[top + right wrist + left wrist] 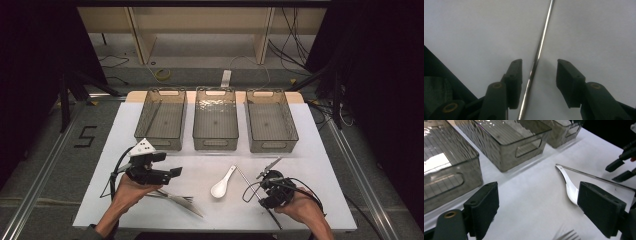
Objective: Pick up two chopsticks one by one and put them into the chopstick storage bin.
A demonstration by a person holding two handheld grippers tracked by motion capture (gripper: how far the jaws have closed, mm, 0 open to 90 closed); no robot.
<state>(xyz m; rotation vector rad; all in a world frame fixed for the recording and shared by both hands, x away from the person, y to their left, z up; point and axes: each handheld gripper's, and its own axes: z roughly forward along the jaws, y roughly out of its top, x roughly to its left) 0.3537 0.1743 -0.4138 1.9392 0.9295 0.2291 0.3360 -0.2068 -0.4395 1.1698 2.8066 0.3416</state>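
Thin, straight metal rod (537, 53), most likely a steel chopstick, lies flat on the white tabletop (210, 212) just right of the white ceramic soup spoon (222, 184); its far end nearly meets the tip of the spoon's handle. The right gripper (264, 189) straddles this rod near its lower end. In the right gripper view the rod runs up between the two black jaws, closer to the left one, and neither pad presses on it, so the jaws stand half-wide with the rod loose between them.

Left of the spoon, the left gripper (172, 173) hovers above the table with its jaws spread wide and nothing between them. Just below it, and lower left of the spoon, lie silver metal forks (181, 200) with their tines toward the spoon.

Beyond the spoon, three clear grey plastic bins (215, 120) stand in a row side by side across the far part of the table.
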